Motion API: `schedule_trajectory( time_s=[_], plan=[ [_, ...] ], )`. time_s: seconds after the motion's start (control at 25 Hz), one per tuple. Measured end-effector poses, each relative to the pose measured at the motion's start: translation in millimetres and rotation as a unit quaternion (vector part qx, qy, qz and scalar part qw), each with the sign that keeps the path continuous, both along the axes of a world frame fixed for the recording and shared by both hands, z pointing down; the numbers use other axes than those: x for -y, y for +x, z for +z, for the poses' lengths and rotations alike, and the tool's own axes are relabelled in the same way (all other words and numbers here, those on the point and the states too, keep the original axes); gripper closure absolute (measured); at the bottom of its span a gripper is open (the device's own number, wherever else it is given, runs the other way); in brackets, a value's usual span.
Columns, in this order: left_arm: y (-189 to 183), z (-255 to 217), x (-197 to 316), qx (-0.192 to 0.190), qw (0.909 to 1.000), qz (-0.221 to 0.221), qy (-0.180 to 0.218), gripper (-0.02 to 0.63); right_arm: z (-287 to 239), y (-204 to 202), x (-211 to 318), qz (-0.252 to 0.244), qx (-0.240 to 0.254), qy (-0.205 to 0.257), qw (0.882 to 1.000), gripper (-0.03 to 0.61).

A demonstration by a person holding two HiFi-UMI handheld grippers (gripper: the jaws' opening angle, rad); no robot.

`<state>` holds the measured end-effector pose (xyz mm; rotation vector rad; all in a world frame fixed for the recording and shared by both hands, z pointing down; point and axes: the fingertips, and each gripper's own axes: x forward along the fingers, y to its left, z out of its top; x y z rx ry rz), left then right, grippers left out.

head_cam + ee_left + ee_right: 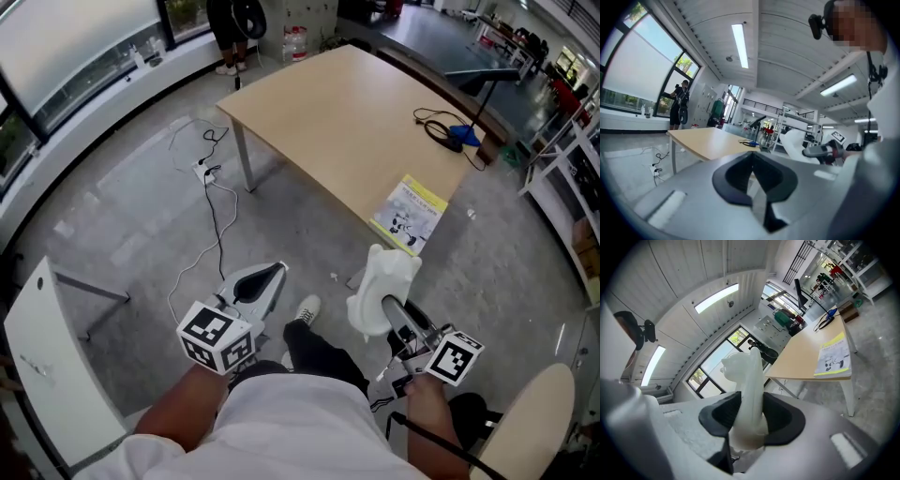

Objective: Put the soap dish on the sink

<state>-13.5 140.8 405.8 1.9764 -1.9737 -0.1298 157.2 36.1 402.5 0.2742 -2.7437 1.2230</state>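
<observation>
Open floor ahead, desk edge close beyond. Right hand-held gripper clamped on white soap dish, carried in air above floor. Left hand-held gripper: jaws together, empty.

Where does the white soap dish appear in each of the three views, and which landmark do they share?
Head view: soap dish, lower right of centre.
Left gripper view: soap dish, right of centre, past the table's end.
Right gripper view: soap dish, centre, gripped by the right tool.
Shared landmark: the wooden table.
</observation>
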Motion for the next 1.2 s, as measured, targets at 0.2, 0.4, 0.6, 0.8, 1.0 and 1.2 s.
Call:
schedule_trajectory(
  time_s=[0.2,0.4,0.6,0.8,1.0,1.2],
  plan=[
    [-32.8,-0.2,-23.2,0.001,0.9986,-0.052,-0.004,0.609,1.5,-35.7,0.3,-0.038,0.007,-0.006,0.999,0.430],
    [-53.2,2.8,-28.8,-0.001,0.9978,-0.065,-0.010,0.609,8.4,-65.9,1.3,-0.062,0.000,-0.006,0.998,0.430],
    [-72.5,10.9,-15.9,-0.007,0.9982,-0.058,-0.017,0.609,16.9,-95.0,8.3,-0.065,-0.004,-0.018,0.998,0.431],
    [-101.2,15.3,11.2,-0.008,0.9988,-0.046,-0.017,0.609,25.1,-126.7,26.7,-0.062,-0.007,-0.023,0.998,0.431],
    [-143.9,14.1,31.2,-0.015,0.9988,-0.041,-0.021,0.607,26.7,-164.0,49.7,-0.049,-0.005,-0.021,0.999,0.431],
    [-186.8,-0.6,52.0,0.002,0.9992,-0.031,-0.027,0.607,20.9,-200.2,76.8,-0.034,-0.001,-0.022,0.999,0.431]
  ],
)
